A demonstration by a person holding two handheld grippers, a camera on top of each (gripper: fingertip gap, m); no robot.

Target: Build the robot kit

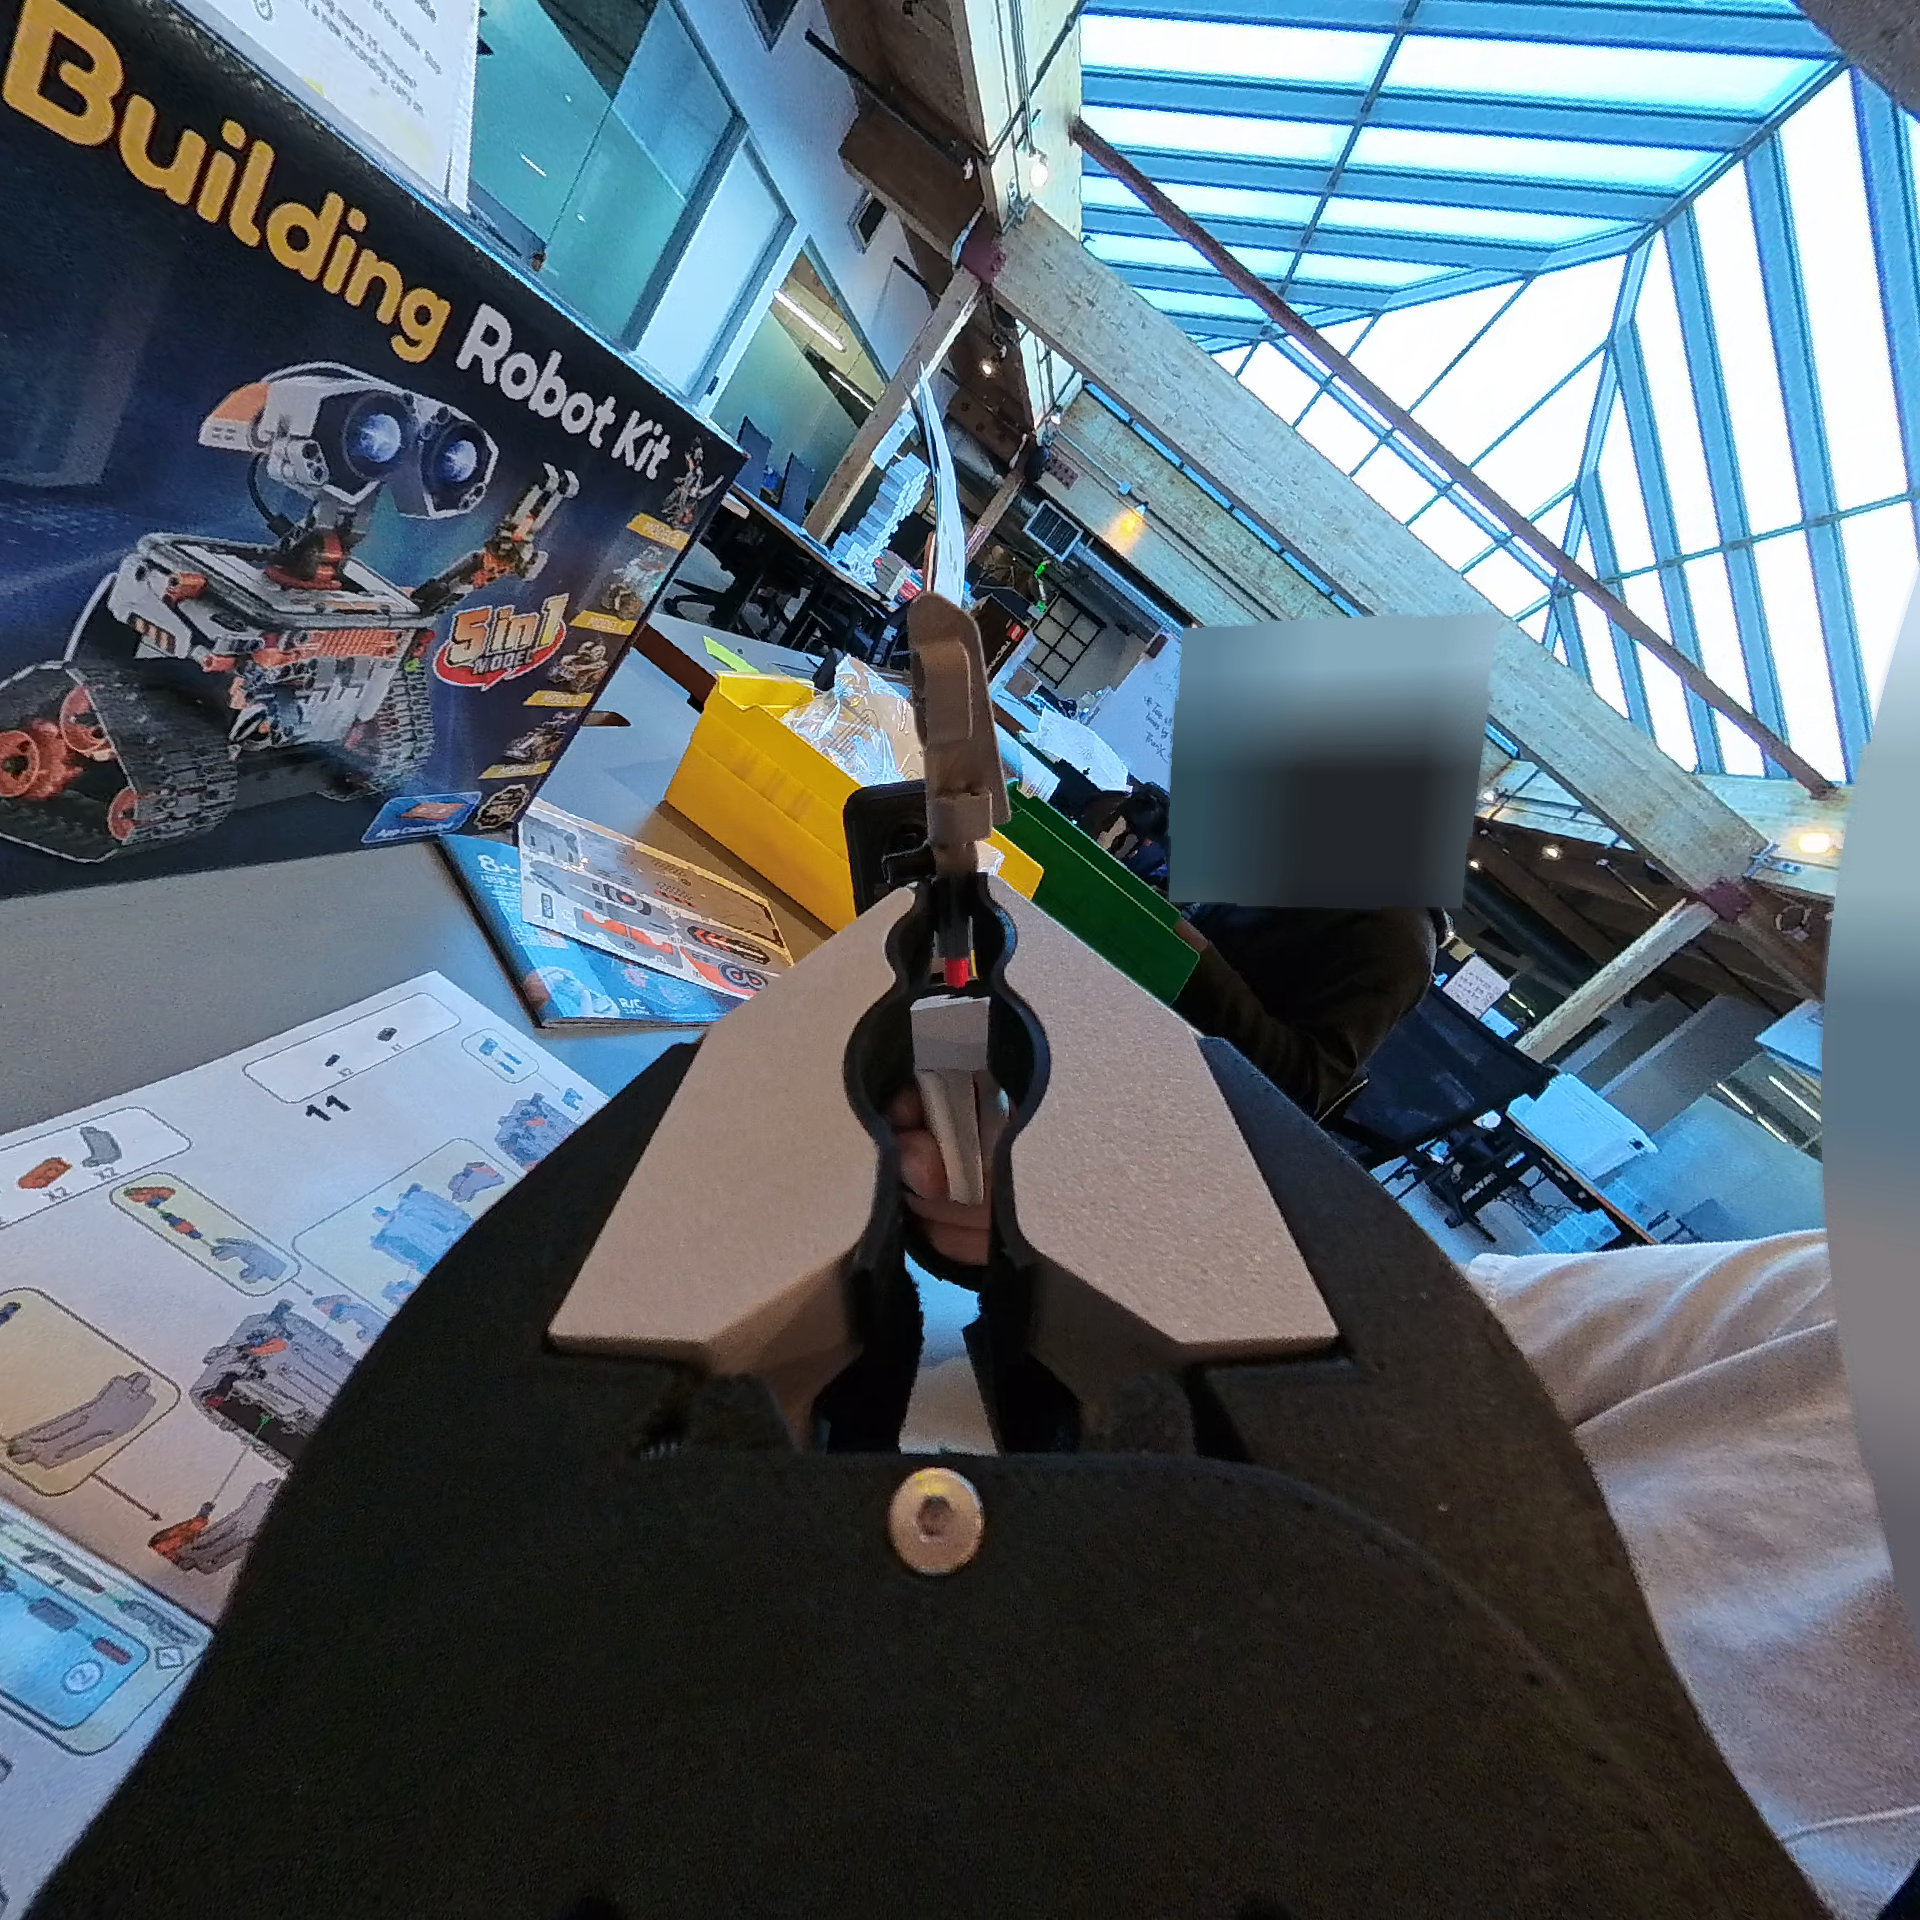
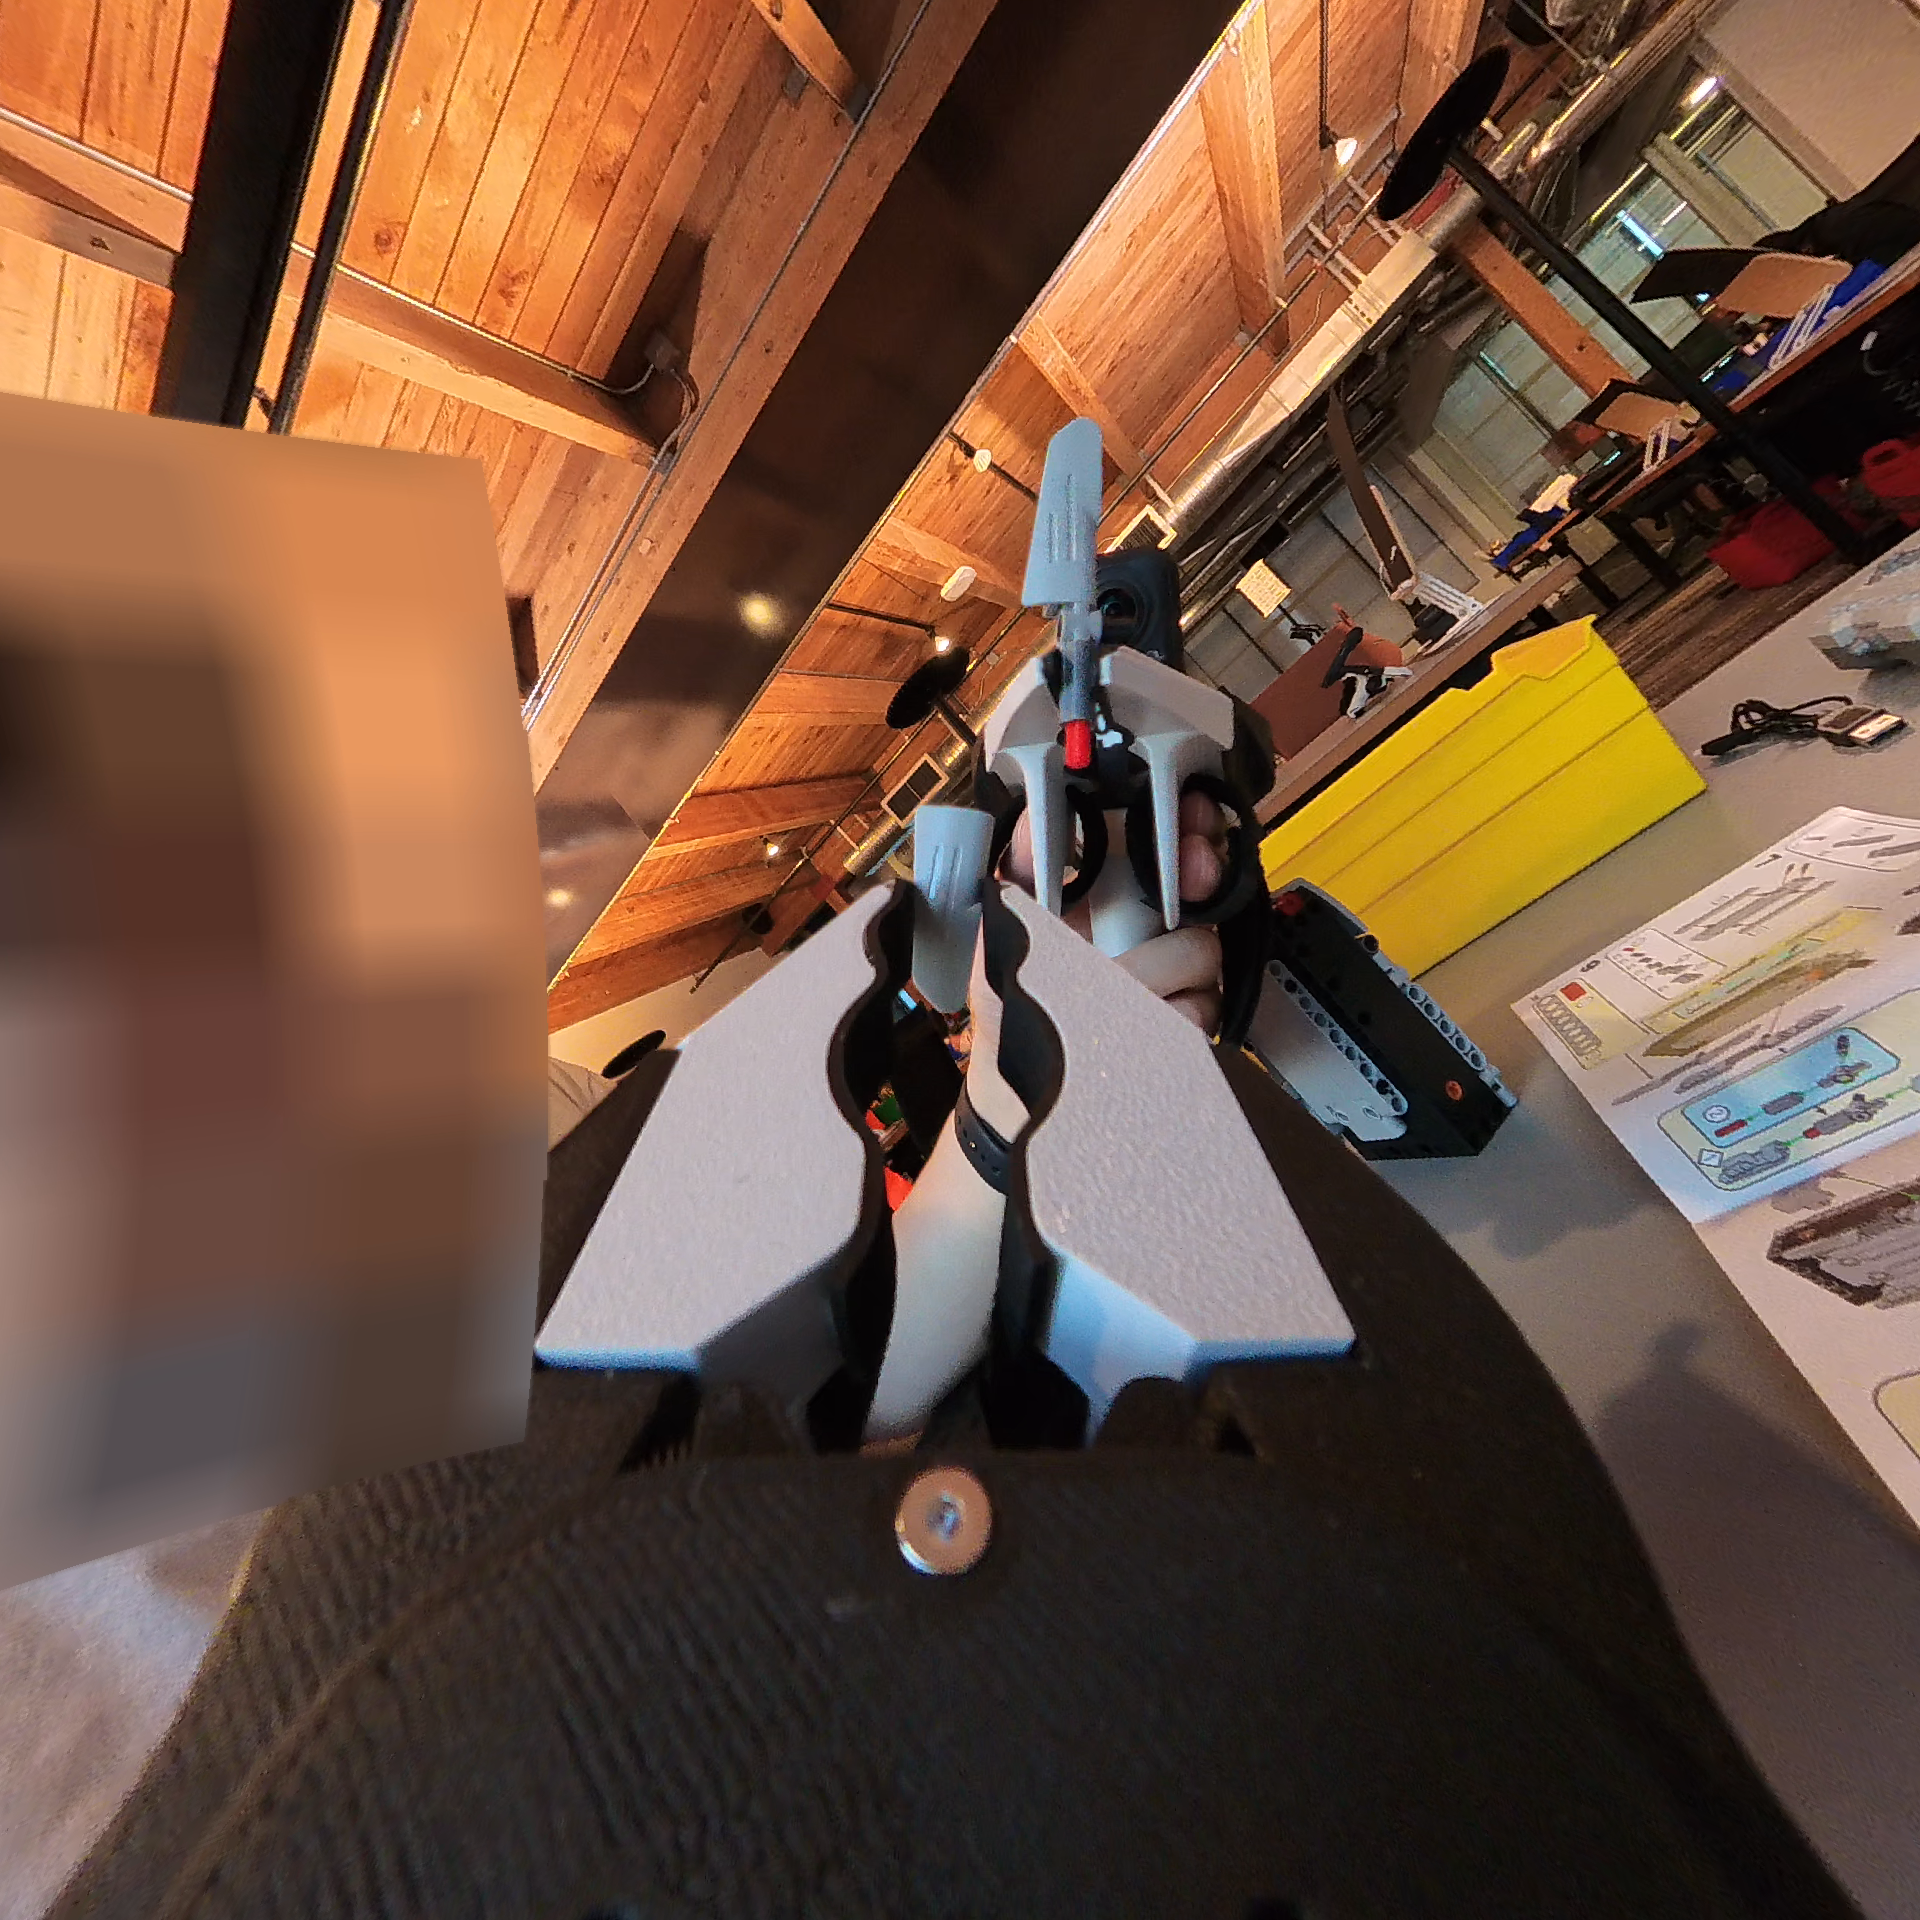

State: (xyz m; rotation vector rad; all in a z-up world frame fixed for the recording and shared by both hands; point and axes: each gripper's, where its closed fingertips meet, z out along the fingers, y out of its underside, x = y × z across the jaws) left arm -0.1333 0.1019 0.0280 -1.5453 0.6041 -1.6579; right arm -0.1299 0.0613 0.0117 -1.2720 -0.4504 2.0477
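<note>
Your left gripper (image 1: 951, 935) pinches the grey curved piece on its red-tipped pin (image 1: 954, 748) and your right gripper (image 2: 961, 935) pinches a matching grey piece (image 2: 948, 894), both above the bench (image 2: 1558, 1247), so keep them lined up and steady.

The left gripper (image 1: 948, 940) is lifted and tipped up, its two fingers squeezed on a thin grey stick. The right gripper (image 2: 940, 971) tips up too, fingers pinching a grey curved piece.

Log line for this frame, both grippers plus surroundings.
left gripper: shut on grey finned part with red pin | right gripper: shut on second grey finned part | nearby: instruction sheet, yellow bin
</note>
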